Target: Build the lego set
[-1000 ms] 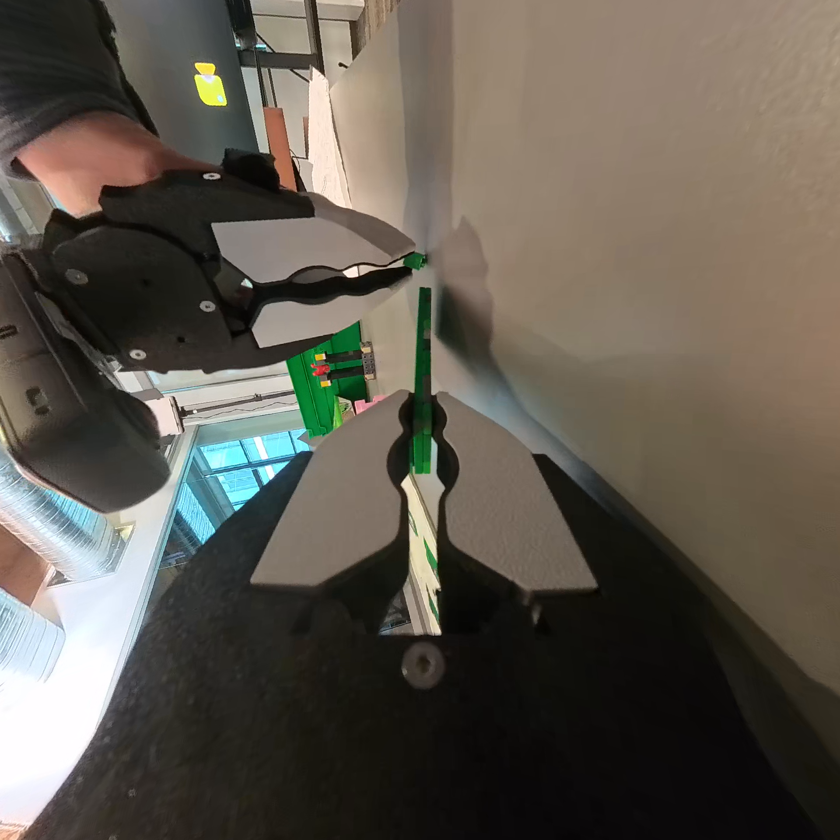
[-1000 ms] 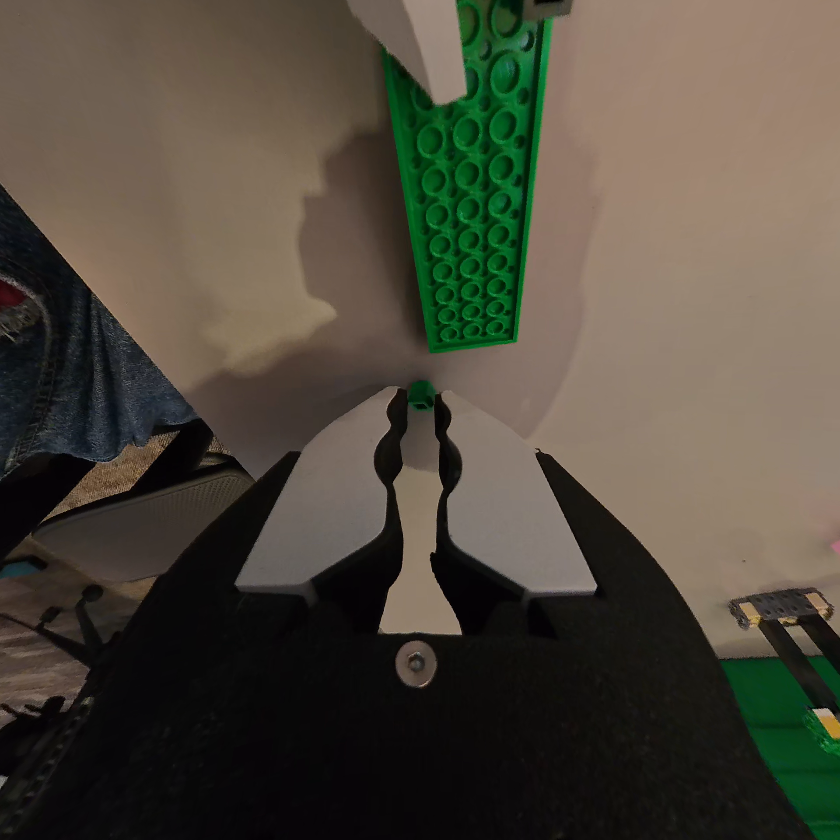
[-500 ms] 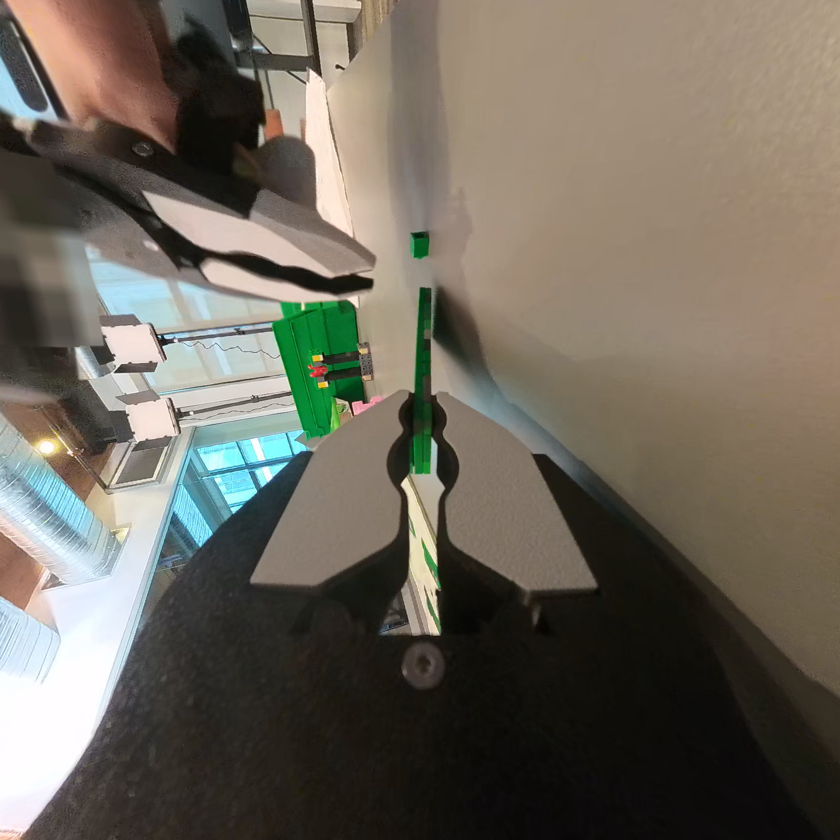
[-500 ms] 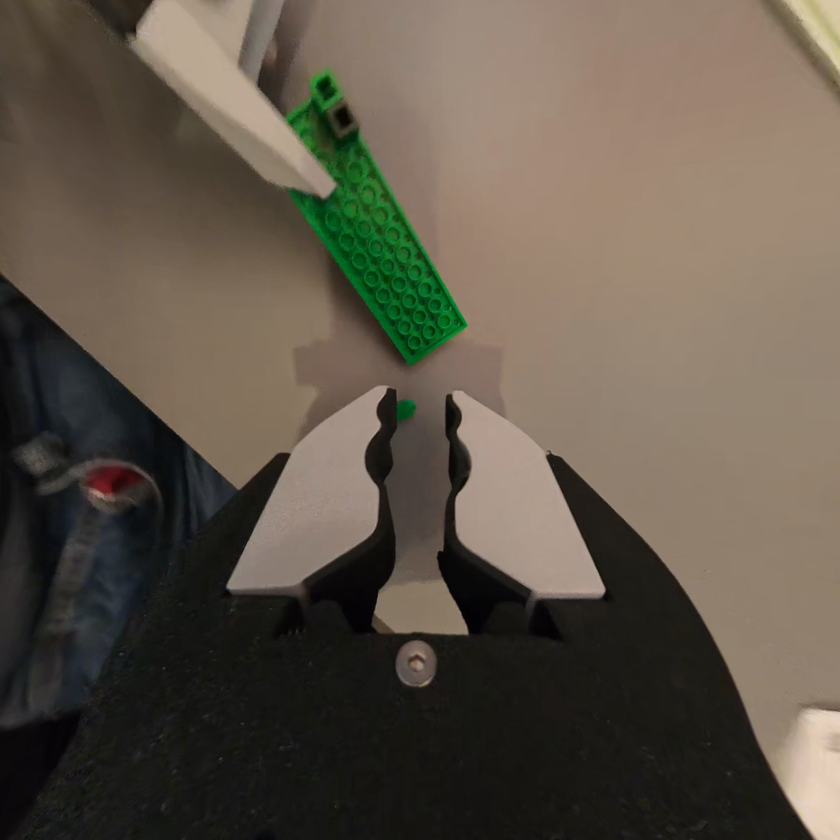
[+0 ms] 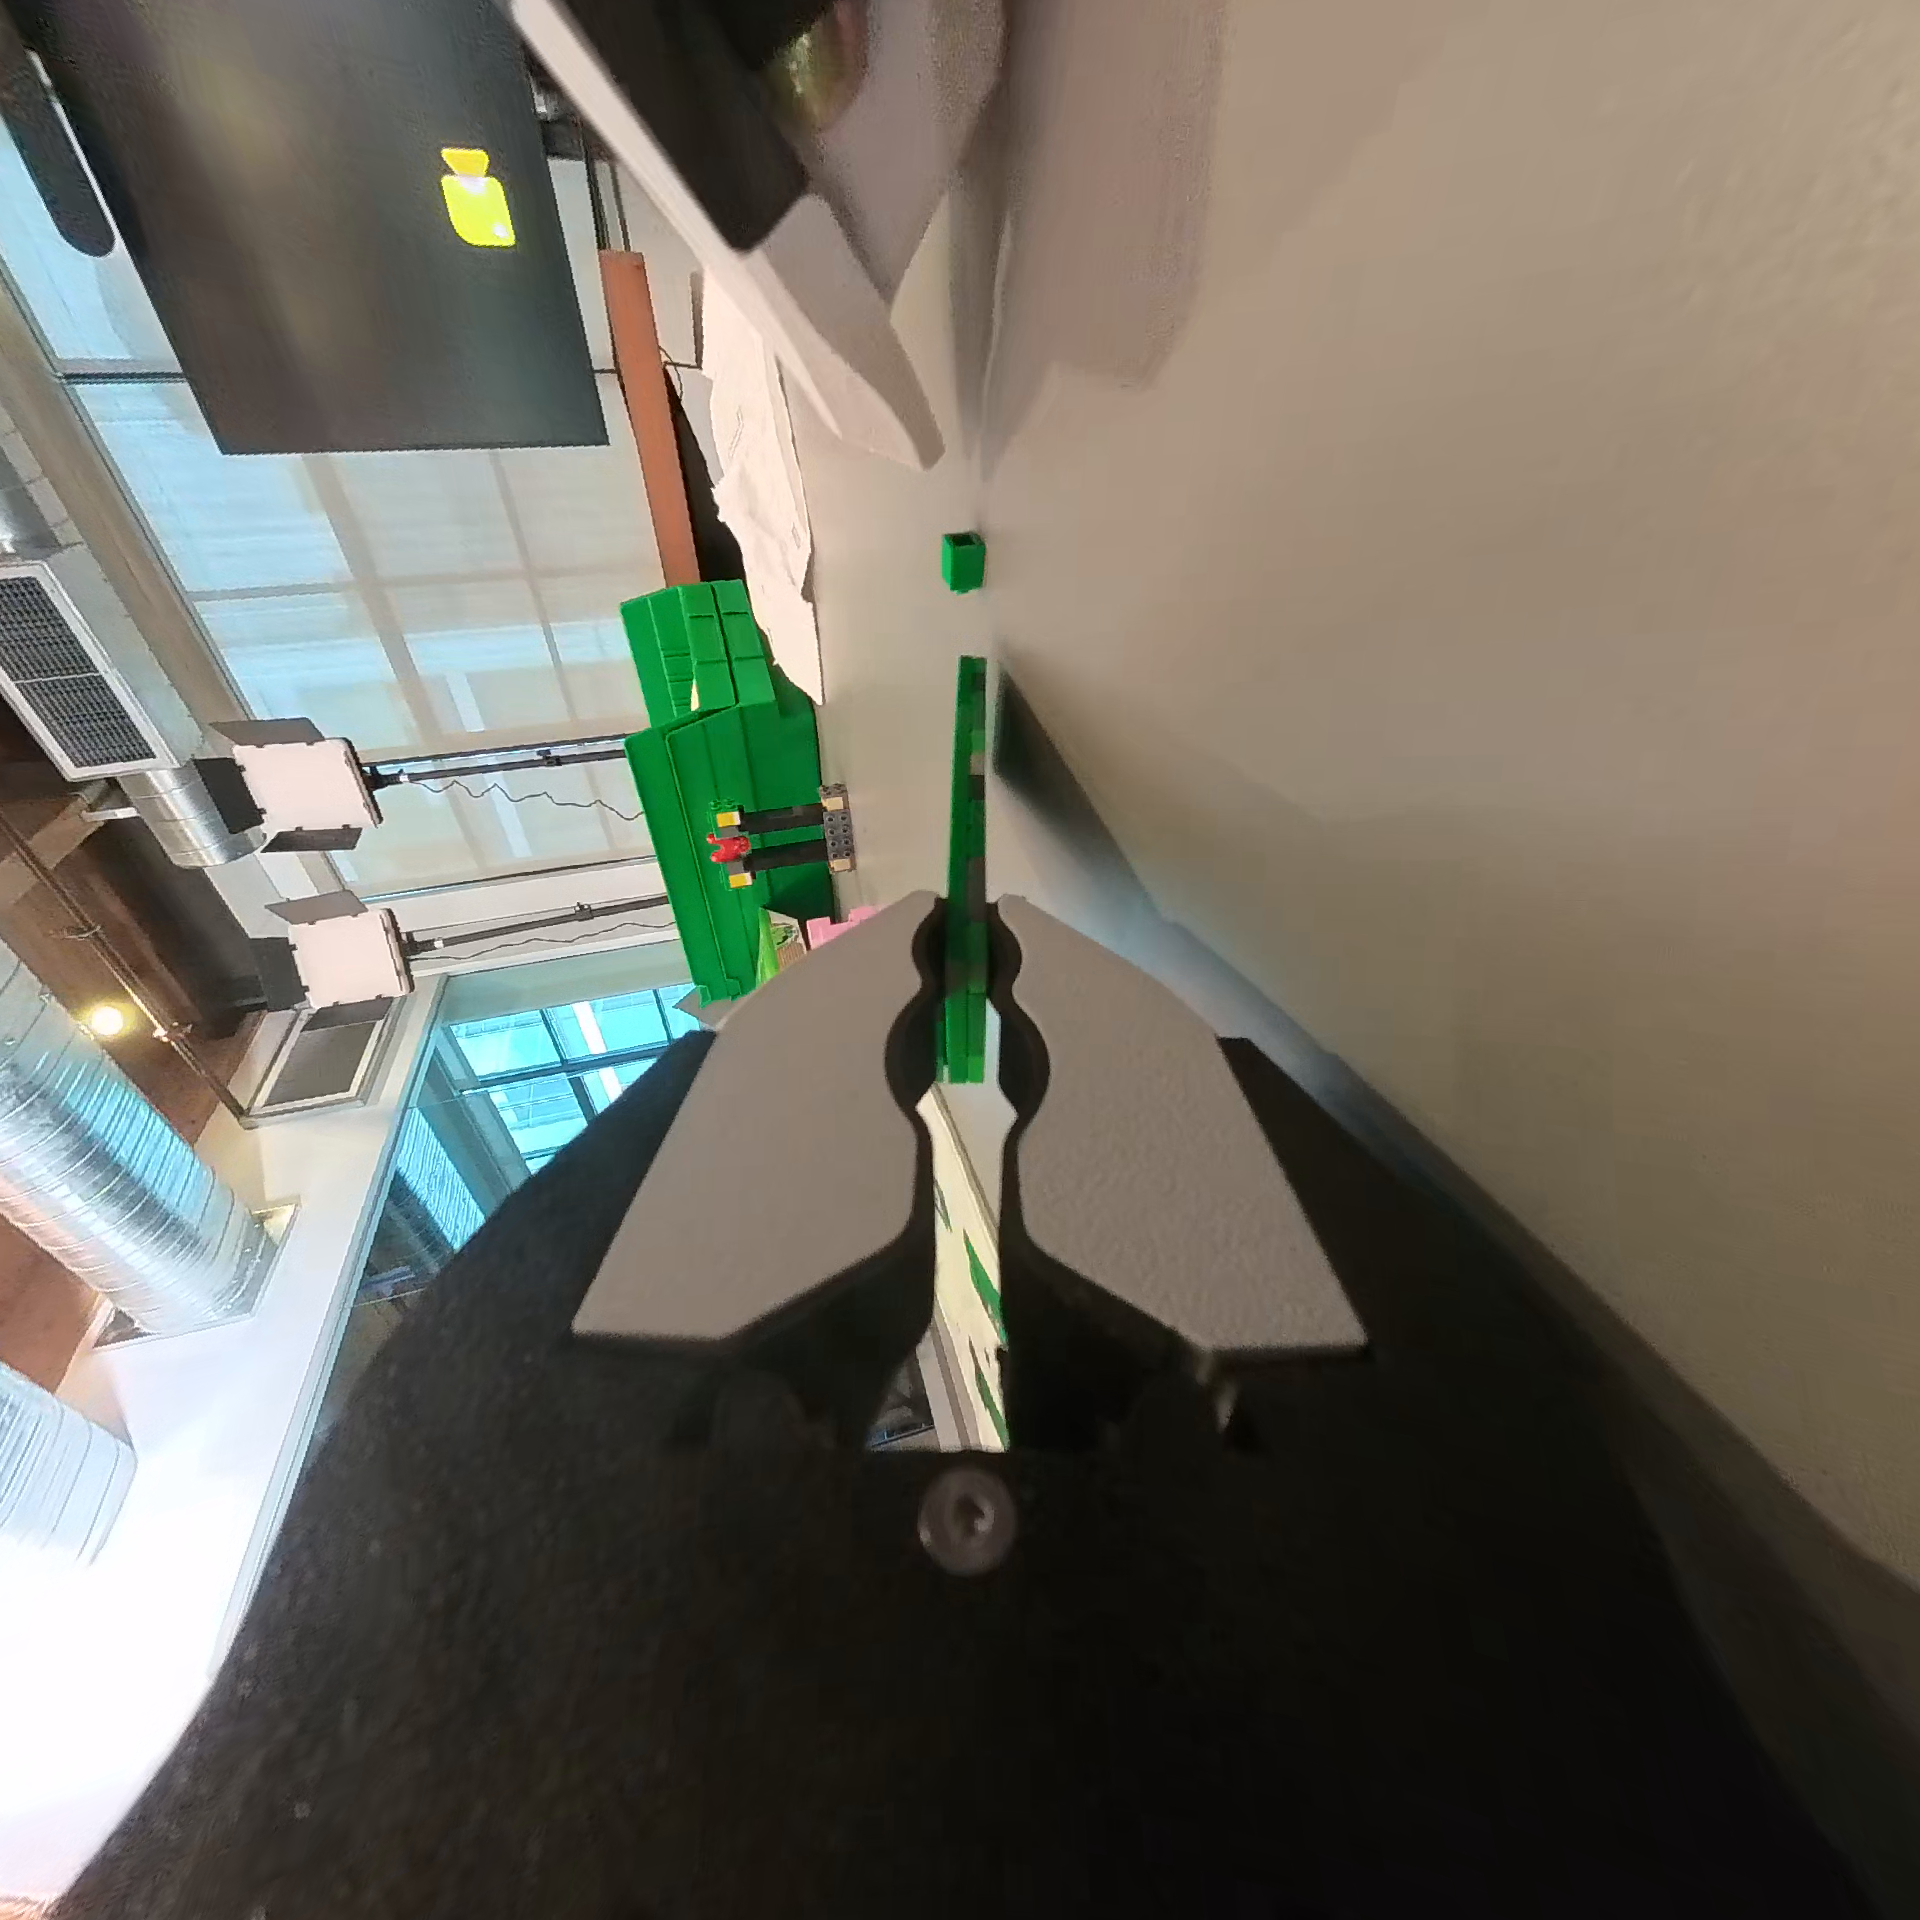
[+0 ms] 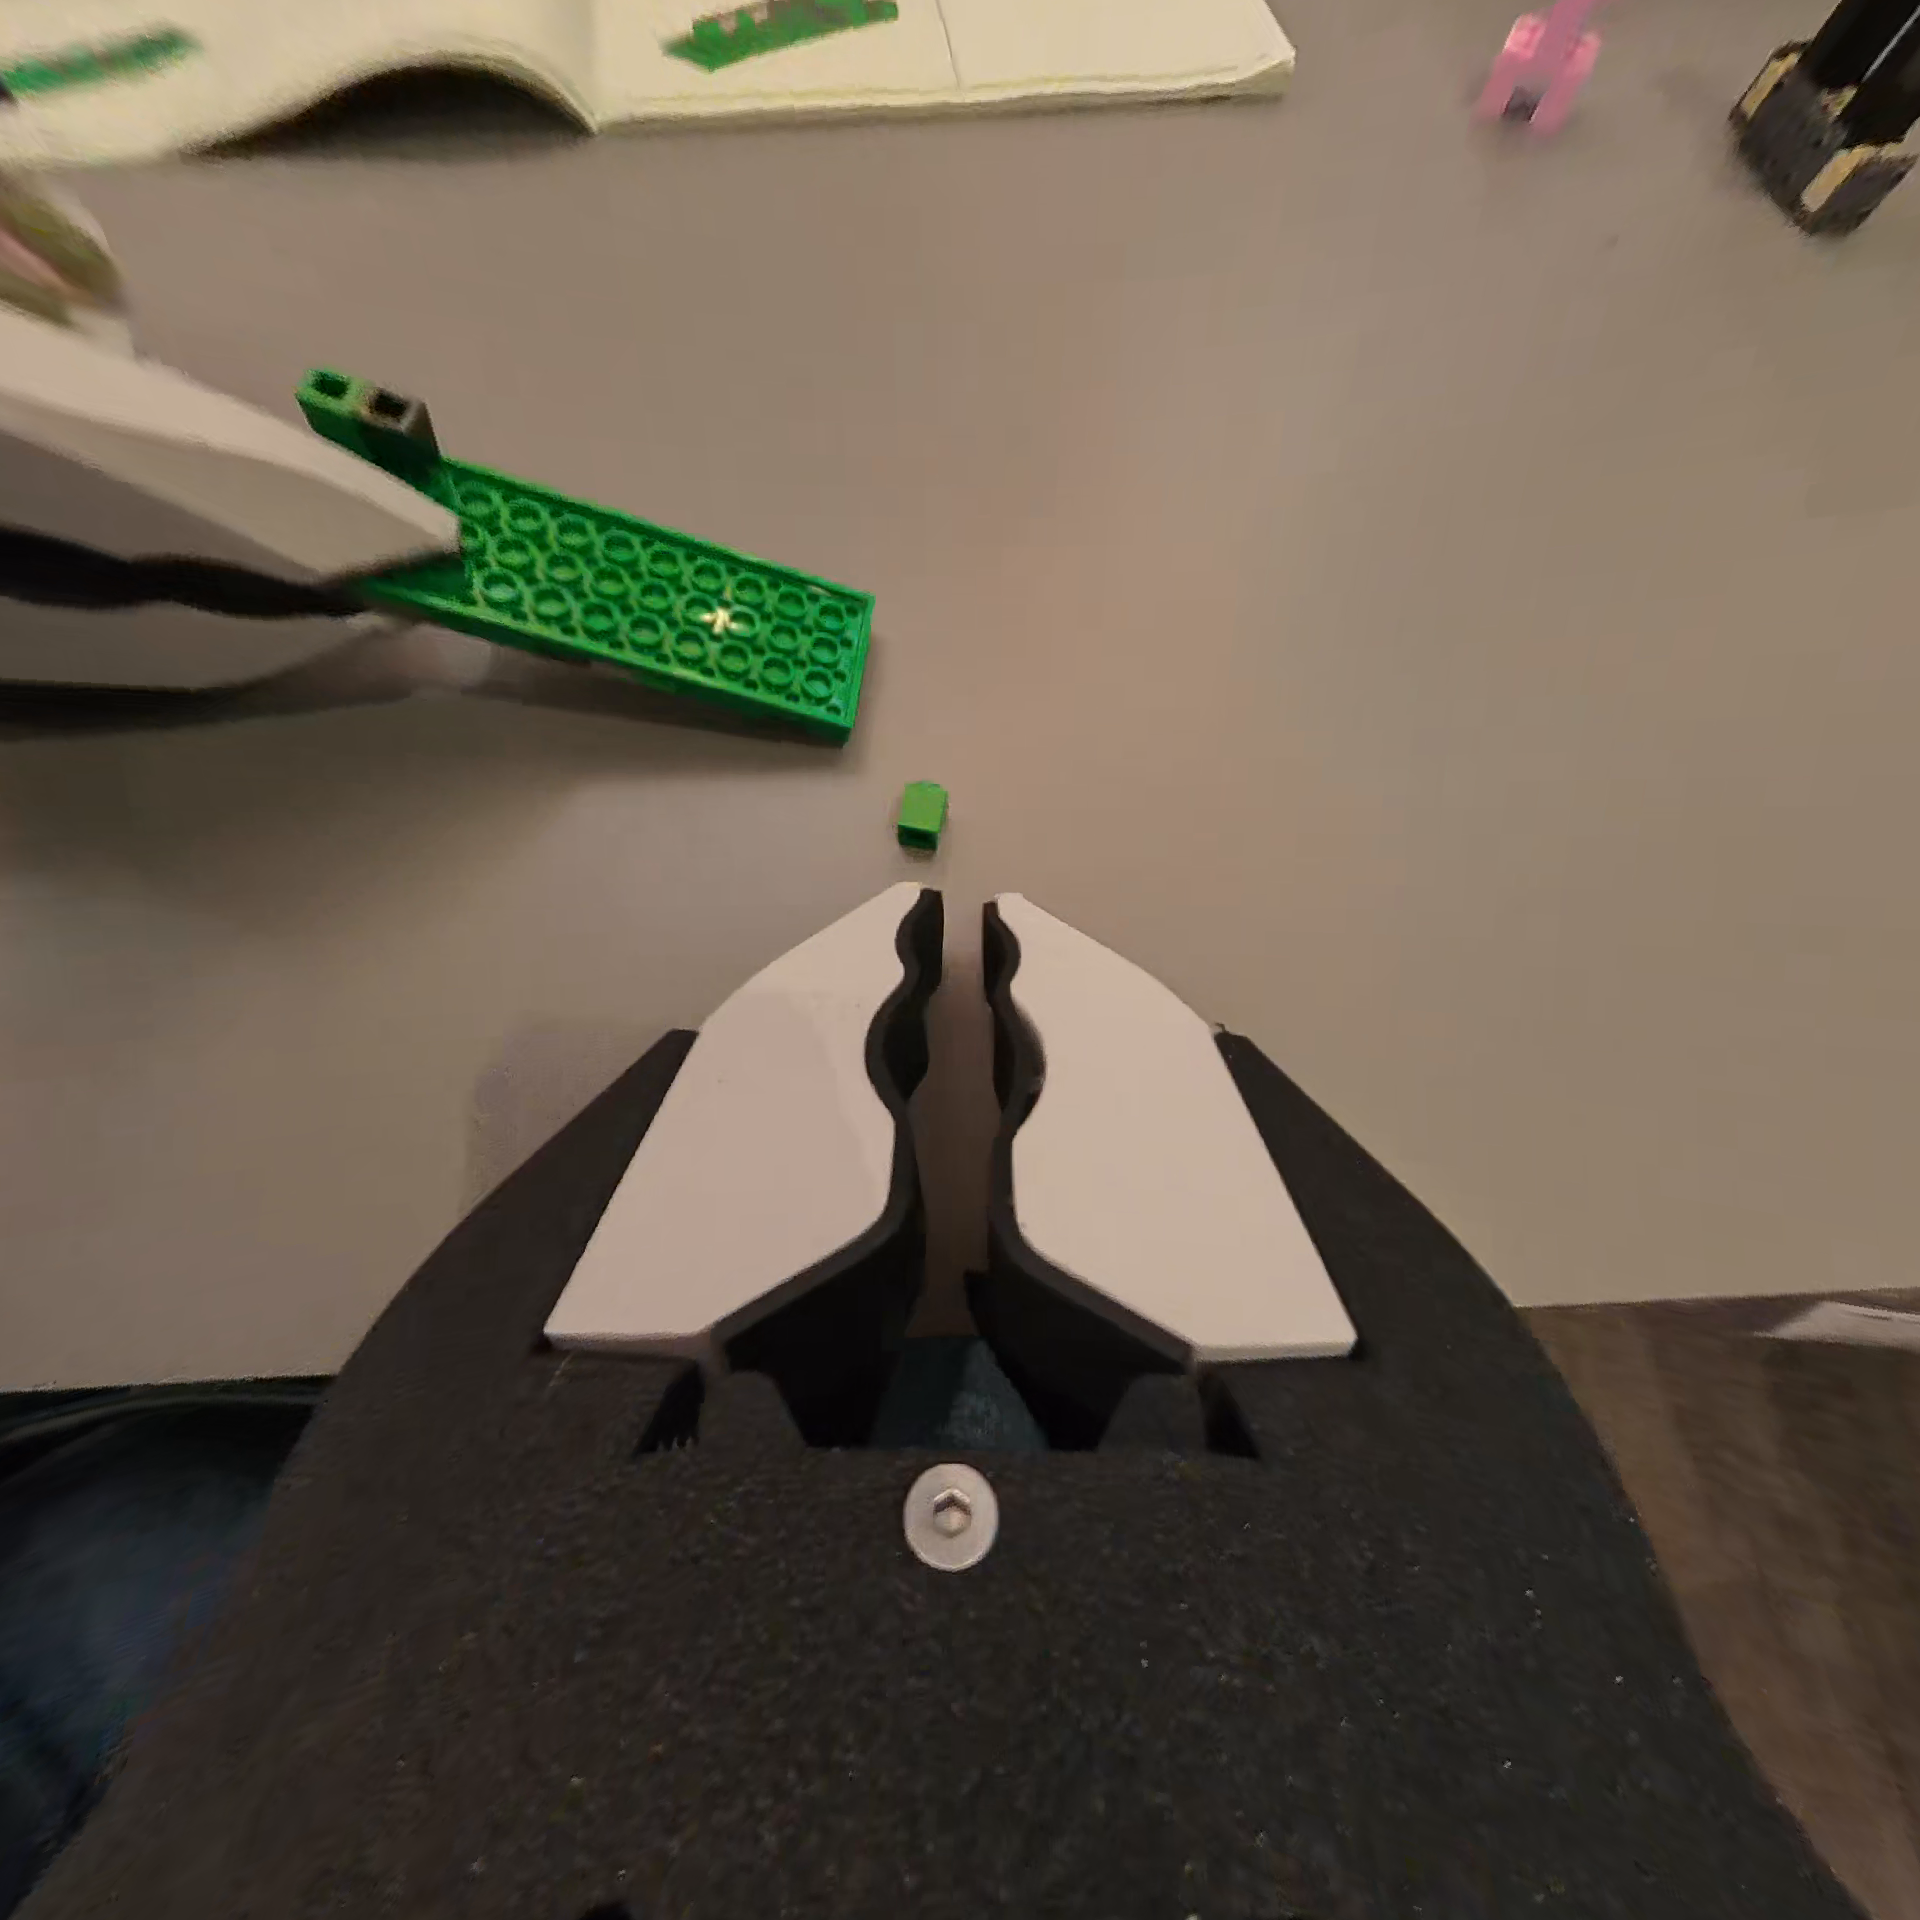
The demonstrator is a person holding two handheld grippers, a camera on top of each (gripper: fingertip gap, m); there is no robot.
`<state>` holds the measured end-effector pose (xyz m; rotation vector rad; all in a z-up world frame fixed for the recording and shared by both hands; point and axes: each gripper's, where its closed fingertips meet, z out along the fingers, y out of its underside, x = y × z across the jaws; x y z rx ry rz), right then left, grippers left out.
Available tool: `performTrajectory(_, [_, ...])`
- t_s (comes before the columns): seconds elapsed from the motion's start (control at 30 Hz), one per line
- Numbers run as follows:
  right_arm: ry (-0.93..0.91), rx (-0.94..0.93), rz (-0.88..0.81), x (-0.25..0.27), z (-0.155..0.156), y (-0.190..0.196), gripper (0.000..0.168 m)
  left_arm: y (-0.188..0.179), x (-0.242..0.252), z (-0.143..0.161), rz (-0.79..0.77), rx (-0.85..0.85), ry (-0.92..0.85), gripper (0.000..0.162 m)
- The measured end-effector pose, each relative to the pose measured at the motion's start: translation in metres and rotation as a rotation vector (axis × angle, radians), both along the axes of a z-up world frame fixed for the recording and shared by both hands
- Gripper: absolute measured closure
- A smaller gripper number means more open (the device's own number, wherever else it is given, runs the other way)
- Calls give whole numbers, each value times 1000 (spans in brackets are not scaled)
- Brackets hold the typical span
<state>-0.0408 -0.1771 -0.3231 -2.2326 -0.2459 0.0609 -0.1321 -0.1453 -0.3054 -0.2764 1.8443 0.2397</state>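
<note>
Between the left gripper's (image 5: 968,914) two grey fingers sits the green lego plate (image 6: 665,613) — clamped by its edge at one end, underside tubes showing, its free end tilted down toward the grey table (image 6: 1247,520). At the gripped end of the plate a short stack stands up, one green brick beside a grey one (image 6: 390,410). Just off the plate's free end, near but not touching it, a small green brick (image 6: 923,816) lies alone on the table. The right gripper (image 6: 962,904) hovers just on the near side of that brick; its jaws stand slightly parted with nothing between them, and the brick lies just ahead of the left fingertip rather than in the gap. In the left wrist view the right gripper shows only as a blurred grey shape at the top edge, above the brick (image 5: 962,561).

Farther out — at the far edge of the table — an open instruction booklet (image 6: 935,52) lies flat. To the far right are a pink piece (image 6: 1538,73) and a black-and-tan lego assembly (image 6: 1818,156). A green lego box (image 5: 727,790) stands beyond them in the left wrist view.
</note>
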Motion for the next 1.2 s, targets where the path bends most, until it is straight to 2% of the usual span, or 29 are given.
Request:
performTrajectory(0.13, [-55,11,-22,-5,1,4,163,0,0,0,1,-7,-2,156])
performTrajectory(0.27, [-27,-31,-28,-6,-2,8,149,0,1,1,-1,-15,-3,156])
performTrajectory(0.4, [9,-51,-7,-13,-3,11,150,0,1,1,-3,-19,-6,156])
performTrajectory(0.57, [2,-52,8,-13,-3,16,161,1,2,0,0,-15,-1,156])
performTrajectory(0.7, [-6,-57,30,-12,-4,17,161,2,2,-2,5,-21,7,156])
performTrajectory(0.83, [-68,-50,77,-7,-2,20,161,5,3,-4,28,-123,18,154])
performTrajectory(0.97, [-95,-16,197,-8,4,25,162,13,1,-10,81,-203,68,141])
performTrajectory(1.13, [-94,26,328,-8,8,28,162,22,-9,-10,163,-240,125,134])
performTrajectory(1.2, [-86,37,375,-10,8,29,162,24,-17,-7,202,-291,133,121])
